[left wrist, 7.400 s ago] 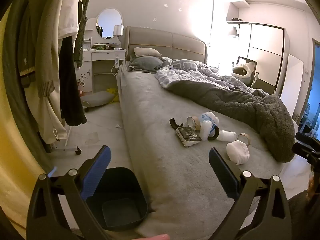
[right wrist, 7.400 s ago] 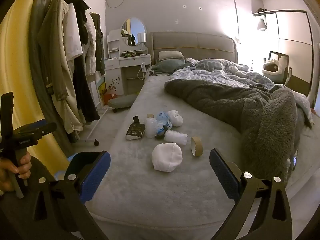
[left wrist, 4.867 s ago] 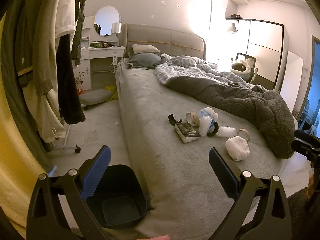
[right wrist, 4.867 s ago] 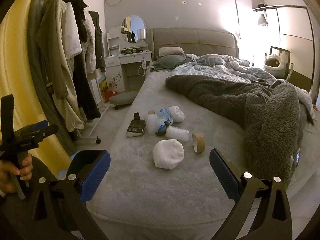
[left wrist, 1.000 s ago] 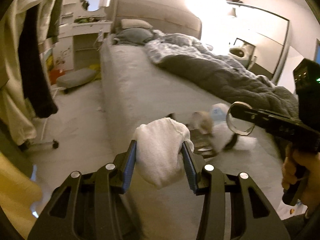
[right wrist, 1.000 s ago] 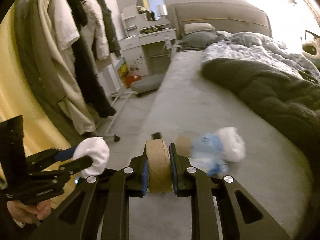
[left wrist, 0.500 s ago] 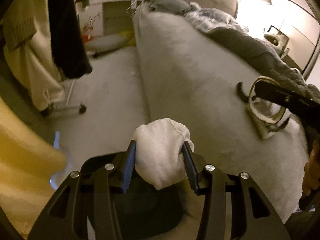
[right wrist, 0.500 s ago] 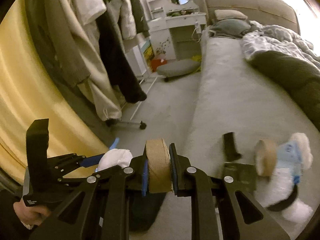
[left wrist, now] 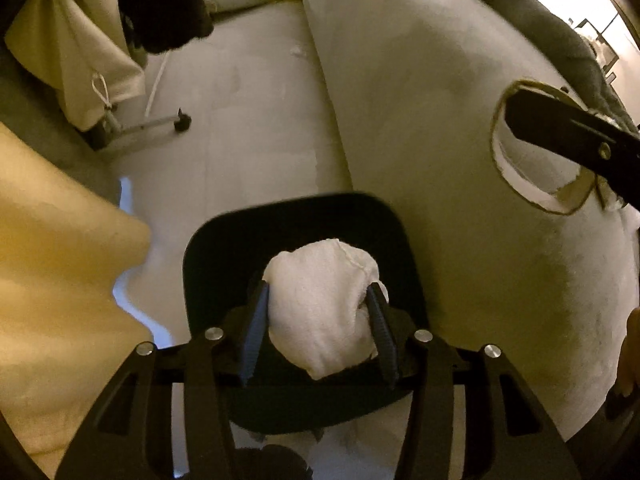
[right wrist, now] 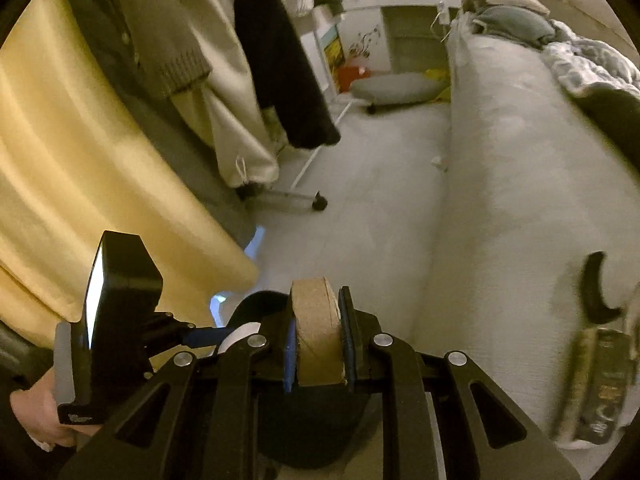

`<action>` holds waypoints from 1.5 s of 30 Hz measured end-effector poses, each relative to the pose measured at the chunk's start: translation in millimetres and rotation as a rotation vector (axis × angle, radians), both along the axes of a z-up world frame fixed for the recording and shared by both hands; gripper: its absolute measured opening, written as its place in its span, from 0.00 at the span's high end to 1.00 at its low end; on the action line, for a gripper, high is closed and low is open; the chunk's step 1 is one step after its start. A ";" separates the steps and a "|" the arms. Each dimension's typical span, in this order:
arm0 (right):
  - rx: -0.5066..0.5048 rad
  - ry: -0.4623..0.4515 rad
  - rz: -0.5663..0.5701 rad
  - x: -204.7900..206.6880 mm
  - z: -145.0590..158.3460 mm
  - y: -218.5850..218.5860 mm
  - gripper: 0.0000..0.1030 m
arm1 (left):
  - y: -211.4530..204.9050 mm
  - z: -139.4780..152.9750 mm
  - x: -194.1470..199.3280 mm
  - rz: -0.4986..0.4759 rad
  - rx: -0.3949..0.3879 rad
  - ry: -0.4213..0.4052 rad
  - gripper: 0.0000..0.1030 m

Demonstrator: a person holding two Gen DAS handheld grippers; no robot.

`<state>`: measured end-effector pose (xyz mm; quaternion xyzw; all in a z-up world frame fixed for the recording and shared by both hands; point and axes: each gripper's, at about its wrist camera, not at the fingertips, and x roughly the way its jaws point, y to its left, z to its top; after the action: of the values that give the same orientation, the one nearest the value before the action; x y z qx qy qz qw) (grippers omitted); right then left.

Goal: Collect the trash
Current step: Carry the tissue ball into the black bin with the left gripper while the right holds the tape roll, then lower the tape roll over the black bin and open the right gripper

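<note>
The white wad (left wrist: 320, 304) sits between the two fingers of the left gripper (left wrist: 318, 326), directly above the open mouth of the black bin (left wrist: 212, 248). The jaws of this gripper have just been opening, yet both blue pads (left wrist: 253, 328) touch the sides of the wad, so it is gripped between them. The gripper points steeply down into the bin. In the right wrist view only a small white edge of the wad (right wrist: 240, 332) shows, beside the blue pad of the left gripper (right wrist: 200, 336), which a hand (right wrist: 38, 412) holds by its black handle.

The right gripper (right wrist: 318, 344) is clenched on a brown tape roll (right wrist: 314, 328). The roll stands on its edge between the pads, and below it a dark part of the bin (right wrist: 256, 304) is visible. In the left wrist view the same roll (left wrist: 536, 152) appears as a ring around the black finger of the right gripper (left wrist: 560, 132), over the grey bed (left wrist: 420, 100).

The bin stands on the pale floor (left wrist: 248, 100), just beside the side of the bed. On the bed lie a black curved piece (right wrist: 596, 292) and, near it, a dark flat packet (right wrist: 600, 388); both are blurred. Left of the bin hangs a yellow curtain (left wrist: 52, 272). Farther back, clothes (right wrist: 256, 40) hang on a rack with wheels (right wrist: 320, 202).
</note>
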<state>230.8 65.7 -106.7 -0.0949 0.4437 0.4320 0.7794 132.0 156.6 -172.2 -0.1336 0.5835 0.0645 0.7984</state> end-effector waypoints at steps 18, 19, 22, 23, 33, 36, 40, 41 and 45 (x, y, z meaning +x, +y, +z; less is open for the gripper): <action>-0.146 0.111 0.039 2.1 -64.0 47.0 0.82 | 42.4 26.8 -25.3 0.058 0.007 -0.075 0.17; -0.153 0.117 0.043 1.1 -68.0 49.4 0.82 | 44.9 30.9 -27.1 0.065 0.009 -0.094 0.17; -0.167 0.135 0.058 -0.8 -78.5 56.9 0.82 | 55.9 46.6 -32.3 0.095 0.019 -0.171 0.18; -0.171 0.139 0.062 -1.6 -80.7 59.3 0.82 | 59.7 51.9 -34.5 0.107 0.020 -0.197 0.18; -0.261 0.210 0.146 -22.3 -118.9 86.6 0.81 | 76.0 86.8 -47.7 0.156 0.021 -0.371 0.30; -0.289 0.219 0.158 -25.9 -126.2 88.4 0.81 | 79.3 94.8 -51.2 0.169 0.018 -0.416 0.30; -0.323 0.242 0.172 -28.8 -136.5 89.6 0.81 | 80.9 103.9 -55.4 0.181 0.040 -0.464 0.31; -0.333 0.249 0.177 -29.5 -139.2 89.3 0.81 | 79.6 106.3 -55.5 0.184 0.066 -0.474 0.32; -0.380 0.285 0.201 -36.0 -151.5 87.1 0.77 | 71.4 111.8 -53.8 0.179 0.201 -0.502 0.33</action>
<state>194.8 152.7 -258.2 -0.2215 0.6108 0.4250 0.6303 78.2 228.0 -60.4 -0.1166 0.3441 0.1573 0.9183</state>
